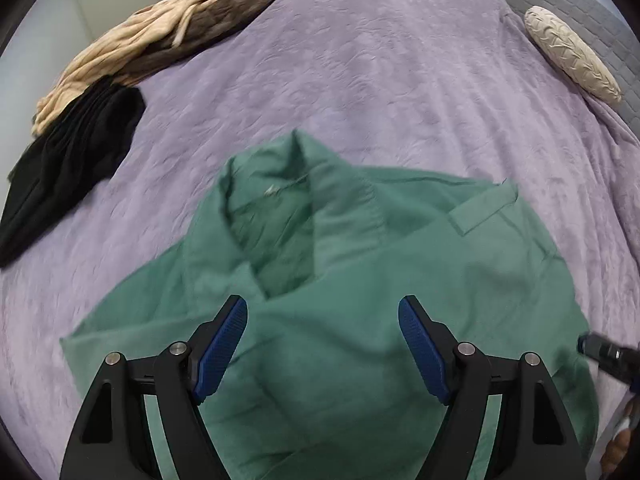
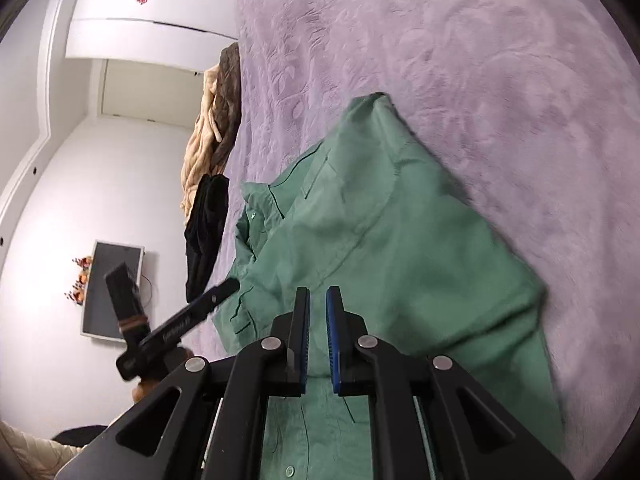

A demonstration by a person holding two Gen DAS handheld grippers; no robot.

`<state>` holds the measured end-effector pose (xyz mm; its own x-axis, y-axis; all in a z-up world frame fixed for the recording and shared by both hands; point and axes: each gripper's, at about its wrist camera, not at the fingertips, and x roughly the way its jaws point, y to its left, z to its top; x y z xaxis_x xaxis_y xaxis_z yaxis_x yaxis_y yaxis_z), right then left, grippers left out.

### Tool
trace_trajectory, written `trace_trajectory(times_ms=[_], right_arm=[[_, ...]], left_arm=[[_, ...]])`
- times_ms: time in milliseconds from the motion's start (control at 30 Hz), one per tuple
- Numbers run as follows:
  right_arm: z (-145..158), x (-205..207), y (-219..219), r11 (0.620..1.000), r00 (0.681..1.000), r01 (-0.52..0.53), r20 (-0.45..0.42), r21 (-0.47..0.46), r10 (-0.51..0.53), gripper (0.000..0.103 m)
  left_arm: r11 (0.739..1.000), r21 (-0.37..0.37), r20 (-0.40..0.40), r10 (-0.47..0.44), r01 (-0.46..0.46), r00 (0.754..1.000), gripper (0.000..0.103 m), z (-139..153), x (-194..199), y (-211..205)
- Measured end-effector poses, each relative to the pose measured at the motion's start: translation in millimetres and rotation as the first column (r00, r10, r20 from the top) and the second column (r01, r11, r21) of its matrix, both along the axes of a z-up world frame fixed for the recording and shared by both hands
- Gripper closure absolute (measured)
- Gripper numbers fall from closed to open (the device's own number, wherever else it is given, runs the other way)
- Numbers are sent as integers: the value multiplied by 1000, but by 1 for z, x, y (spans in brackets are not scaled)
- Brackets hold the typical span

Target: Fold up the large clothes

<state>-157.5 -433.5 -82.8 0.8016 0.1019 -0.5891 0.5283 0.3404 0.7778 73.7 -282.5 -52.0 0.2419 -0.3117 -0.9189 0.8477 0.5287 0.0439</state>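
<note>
While your left gripper hangs wide open above the green shirt with nothing between its pads, your right gripper stands nearly closed, a thin gap showing and no cloth in it, so neither one holds the garment. That shirt lies rumpled on the purple bedspread, collar end pointing away from you, and the black garment and the beige and brown pile sit well apart from the shirt on its left. Your risk is pinching one layer only: a fold would drag the loose sleeve and skew it. A shallow bite near the shirt's hem could also slip.
</note>
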Motion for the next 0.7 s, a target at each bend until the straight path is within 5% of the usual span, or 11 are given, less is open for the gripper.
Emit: trace_trajectory(times_ms=[200,333,533,567,633,700], right_arm=[[-35,34,-31,998,972,-11,-236,-57,-3,97],[-52,9,-39,999,977,30,-212,-13,-32,101],[-37,-9,-28,998,961,48,-272,-30,-54,95],[-33,-12,-23,999,960,41,-275,-30,-47,89],[-23,-20,-10,999,962,25,-269,-35,-34,55],[-13,-24,3,999,966,9,-257,-47,-21,41]], left_arm=[[988,31,0,152,-152,988,24,-30,6,58],[973,44,-31,226,-225,974,24,-55,22,93],[956,35,-7,291,-290,957,24,-44,36,120],[953,39,3,300,-300,954,24,-42,37,123],[943,56,32,328,-329,944,24,-38,41,130],[935,53,20,349,-350,937,24,-35,42,139]])
